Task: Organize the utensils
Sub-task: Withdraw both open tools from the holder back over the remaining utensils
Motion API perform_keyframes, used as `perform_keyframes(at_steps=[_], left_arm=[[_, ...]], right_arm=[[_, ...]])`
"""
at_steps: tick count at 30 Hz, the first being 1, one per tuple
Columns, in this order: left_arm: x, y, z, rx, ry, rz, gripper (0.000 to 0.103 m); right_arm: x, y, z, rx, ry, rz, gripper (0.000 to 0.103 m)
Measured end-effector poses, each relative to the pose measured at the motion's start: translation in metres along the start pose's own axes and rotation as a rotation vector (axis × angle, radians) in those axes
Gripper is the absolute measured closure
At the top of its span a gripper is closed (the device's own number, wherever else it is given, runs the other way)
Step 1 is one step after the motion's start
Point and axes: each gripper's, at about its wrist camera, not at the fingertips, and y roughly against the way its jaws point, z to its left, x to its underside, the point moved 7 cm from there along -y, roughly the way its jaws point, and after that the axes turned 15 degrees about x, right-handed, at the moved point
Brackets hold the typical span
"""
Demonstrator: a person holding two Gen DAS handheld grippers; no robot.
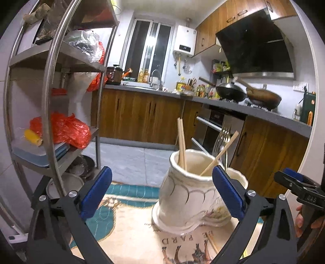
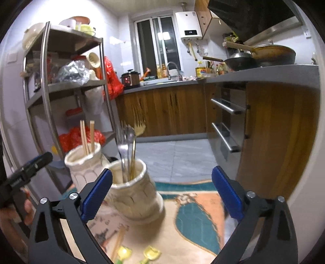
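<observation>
Home kitchen. Wood-fronted base cabinets (image 1: 142, 117) under a grey counter (image 1: 264, 110); matching wall cabinets (image 1: 233, 18). Two woks (image 1: 231, 91) on the hob beneath a slanted black hood (image 1: 254, 44). Sink tap (image 2: 172, 67), rice cooker (image 2: 130, 79), oil bottles (image 2: 200, 71), white water heater (image 2: 189, 24) by the window (image 2: 158, 44). Steel rack (image 2: 67, 85) stacked with bags and dishes. Tiled floor (image 2: 178, 158).

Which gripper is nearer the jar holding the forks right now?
Right. The right gripper has the fork jar just beyond its left finger, jaws open. The left gripper faces the chopstick jar, which stands between it and the fork jar.
</observation>
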Motion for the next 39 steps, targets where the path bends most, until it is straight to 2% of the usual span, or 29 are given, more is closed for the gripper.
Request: perform_keyframes(at_steps=[5,9,11,14,18,22,26,31,39], left_arm=[[0.014,0.007,0.0,-0.039,-0.009,0.071,0.006],[0.028,0.013,-0.003,-0.053,-0.02,0.108,0.006],[0.035,0.015,-0.006,-0.04,-0.015,0.136,0.006],[0.049,0.016,-0.009,-0.018,0.019,0.185,0.006],[0.066,0.019,-0.009,-0.032,0.042,0.205,0.006],[0.089,0.015,-0.012,-0.002,0.103,0.29,0.006],[0.111,0.005,-0.024,0.006,0.054,0.418,0.006],[0.122,-0.001,-0.042,0.018,-0.003,0.479,0.006],[0.139,-0.012,-0.063,0.073,0.055,0.579,0.006]], right_arm=[[0.016,0.008,-0.014,0.036,0.013,0.049,0.005],[0.029,0.016,-0.021,0.067,0.049,0.055,0.005],[0.036,0.018,-0.02,0.078,0.069,0.079,0.005],[0.049,0.022,-0.018,0.049,0.085,0.122,0.005],[0.064,0.025,-0.015,0.046,0.115,0.154,0.005],[0.075,0.029,-0.014,0.037,0.132,0.182,0.005],[0.08,0.032,-0.014,0.036,0.142,0.185,0.005],[0.084,0.035,-0.016,0.029,0.154,0.189,0.005],[0.088,0.036,-0.019,0.023,0.158,0.2,0.005]])
